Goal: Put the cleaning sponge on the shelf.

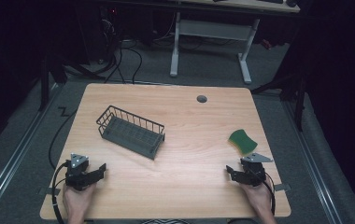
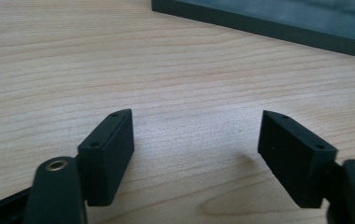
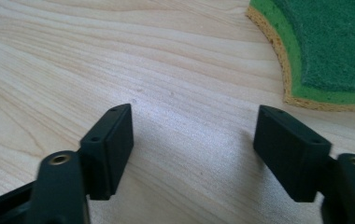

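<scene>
A dark wire basket (image 1: 131,132) sits left of the table's middle, turned at an angle. A green sponge (image 1: 242,141) with a yellow underside lies near the right edge. My left gripper (image 1: 101,169) rests low at the front left, in front of the basket, jaws open. In the left gripper view, the gripper (image 2: 196,135) has bare wood between its jaws and the basket's dark base (image 2: 269,18) ahead. My right gripper (image 1: 230,172) sits at the front right, just in front of the sponge, also open. In the right gripper view, the gripper (image 3: 194,130) spans bare wood, with the sponge (image 3: 334,46) ahead to the right.
The wooden table (image 1: 189,126) has a round cable hole (image 1: 202,99) near its far edge. Beyond it stands another desk on white legs (image 1: 175,46), with cables on the dark floor. Bare wood lies between the basket and the sponge.
</scene>
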A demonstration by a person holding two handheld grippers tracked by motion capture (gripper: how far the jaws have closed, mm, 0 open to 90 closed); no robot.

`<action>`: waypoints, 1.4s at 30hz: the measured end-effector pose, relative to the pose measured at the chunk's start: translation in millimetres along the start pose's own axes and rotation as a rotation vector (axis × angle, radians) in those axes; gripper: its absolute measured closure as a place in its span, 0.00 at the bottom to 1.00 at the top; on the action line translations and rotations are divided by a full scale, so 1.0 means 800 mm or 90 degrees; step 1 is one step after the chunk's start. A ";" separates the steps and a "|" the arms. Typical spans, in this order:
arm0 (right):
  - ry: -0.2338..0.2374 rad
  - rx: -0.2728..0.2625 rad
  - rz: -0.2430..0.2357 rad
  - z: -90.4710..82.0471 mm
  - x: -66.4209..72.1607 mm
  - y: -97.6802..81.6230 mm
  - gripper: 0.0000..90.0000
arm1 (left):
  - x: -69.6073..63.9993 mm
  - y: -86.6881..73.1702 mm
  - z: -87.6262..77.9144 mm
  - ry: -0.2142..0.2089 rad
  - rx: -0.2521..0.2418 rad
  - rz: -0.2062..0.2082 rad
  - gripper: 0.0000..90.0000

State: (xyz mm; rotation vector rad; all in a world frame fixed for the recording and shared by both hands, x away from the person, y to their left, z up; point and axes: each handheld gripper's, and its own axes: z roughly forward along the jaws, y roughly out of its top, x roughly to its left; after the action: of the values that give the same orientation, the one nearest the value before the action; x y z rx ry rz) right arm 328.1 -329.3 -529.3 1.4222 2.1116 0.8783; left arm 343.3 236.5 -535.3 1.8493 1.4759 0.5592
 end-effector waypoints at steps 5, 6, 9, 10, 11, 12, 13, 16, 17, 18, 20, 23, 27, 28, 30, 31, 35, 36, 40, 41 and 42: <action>0.009 -0.020 -0.001 -0.001 0.003 0.003 0.43 | -0.006 0.012 0.000 -0.010 -0.002 0.008 0.31; 0.013 -0.023 -0.004 -0.001 0.004 0.004 0.44 | -0.008 0.015 -0.001 -0.012 -0.006 0.011 0.31; 0.038 -0.039 -0.014 -0.002 0.011 0.012 0.48 | -0.013 0.028 -0.004 -0.018 -0.014 0.021 0.30; 0.046 -0.040 -0.020 -0.002 0.013 0.015 0.48 | -0.014 0.032 -0.004 -0.019 -0.015 0.025 0.30; 0.046 -0.040 -0.020 -0.002 0.013 0.015 0.48 | -0.014 0.037 -0.005 -0.020 -0.015 0.030 0.30; 0.055 -0.044 -0.023 -0.002 0.016 0.019 0.50 | -0.015 0.042 -0.005 -0.020 -0.015 0.035 0.30; 0.067 -0.053 -0.028 -0.002 0.021 0.024 0.51 | -0.015 0.046 -0.005 -0.020 -0.014 0.038 0.30; 0.095 -0.062 -0.043 0.000 0.035 0.041 0.54 | -0.015 0.059 -0.004 -0.010 -0.012 0.048 0.30; 0.103 -0.064 -0.049 0.002 0.038 0.046 0.56 | -0.012 0.065 -0.003 -0.004 -0.009 0.049 0.31; 0.117 -0.062 -0.054 0.005 0.045 0.055 0.57 | -0.010 0.068 -0.002 -0.001 -0.007 0.049 0.31; 0.130 -0.064 -0.067 0.011 0.053 0.068 0.59 | -0.003 0.076 0.000 0.007 -0.004 0.042 0.33; 0.158 -0.066 -0.083 0.030 0.073 0.099 0.60 | 0.010 0.086 0.005 0.015 -0.003 0.022 0.38; 0.176 -0.066 -0.086 0.043 0.084 0.118 0.61 | 0.020 0.096 0.016 0.032 0.008 0.022 0.42; 0.182 -0.065 -0.092 0.049 0.089 0.126 0.61 | 0.021 0.098 0.018 0.034 0.010 0.021 0.43; 0.194 -0.057 -0.103 0.063 0.102 0.140 0.62 | 0.025 0.101 0.022 0.027 0.000 0.011 0.47; 0.194 -0.057 -0.103 0.063 0.102 0.140 0.62 | 0.027 0.102 0.026 0.028 0.001 0.005 0.47; 0.201 -0.043 -0.117 0.082 0.121 0.156 0.64 | 0.028 0.109 0.041 0.032 0.012 0.021 0.49; 0.208 -0.033 -0.121 0.092 0.130 0.163 0.64 | 0.028 0.111 0.043 0.030 0.010 0.025 0.51; 0.209 -0.015 -0.131 0.116 0.143 0.174 0.66 | 0.035 0.112 0.055 0.018 -0.002 0.006 0.56; 0.209 -0.015 -0.131 0.116 0.143 0.174 0.66 | 0.036 0.112 0.057 0.018 0.000 0.004 0.56; 0.211 -0.011 -0.131 0.122 0.147 0.176 0.67 | 0.036 0.111 0.059 0.018 0.000 0.005 0.56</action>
State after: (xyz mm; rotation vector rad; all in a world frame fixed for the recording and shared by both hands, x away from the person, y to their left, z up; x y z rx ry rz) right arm 440.6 -157.6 -498.1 1.0832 2.4309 1.1059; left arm 442.6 243.0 -503.1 1.8553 1.4877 0.5919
